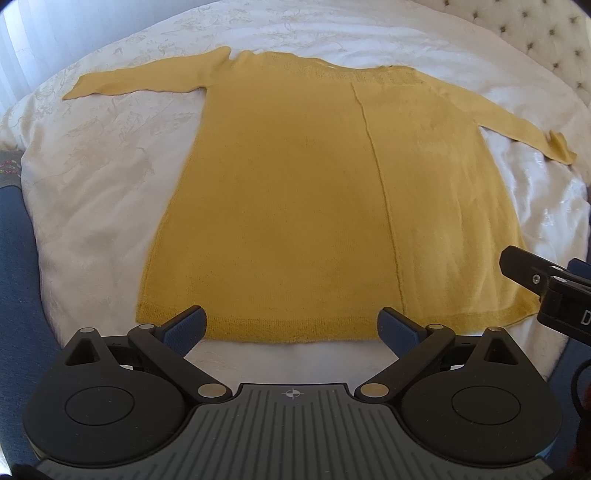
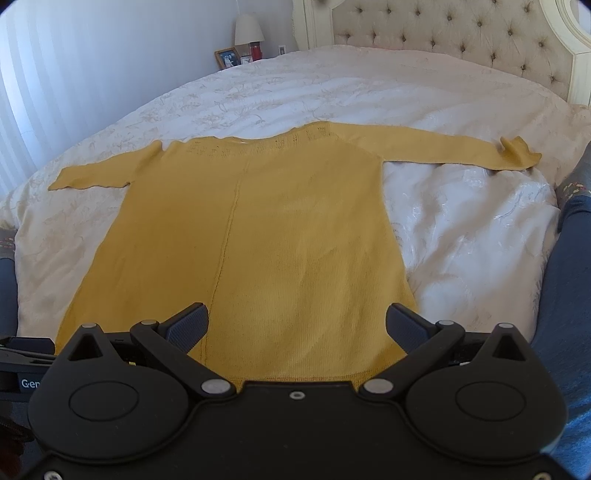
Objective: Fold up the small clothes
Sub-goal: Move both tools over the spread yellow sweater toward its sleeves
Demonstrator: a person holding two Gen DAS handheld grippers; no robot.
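A mustard-yellow knitted long-sleeved sweater is lying flat, both sleeves spread wide, on a cream embroidered bedspread, neckline toward the far end and hem nearest the camera. The left gripper is hovering over the left stretch of the near hem, jaws spread wide and holding nothing; the right gripper is doing the same over the right part, equally empty. The risks, as judged here: the soft quilt could be getting pinched along with the knit, and the loose weave may be stretching or sagging if only one layer is caught. The right sleeve's curled cuff is likely to be folding in crooked. Bare bedspread is lying open on both sides and beyond the collar; a tufted cream headboard is standing well apart.
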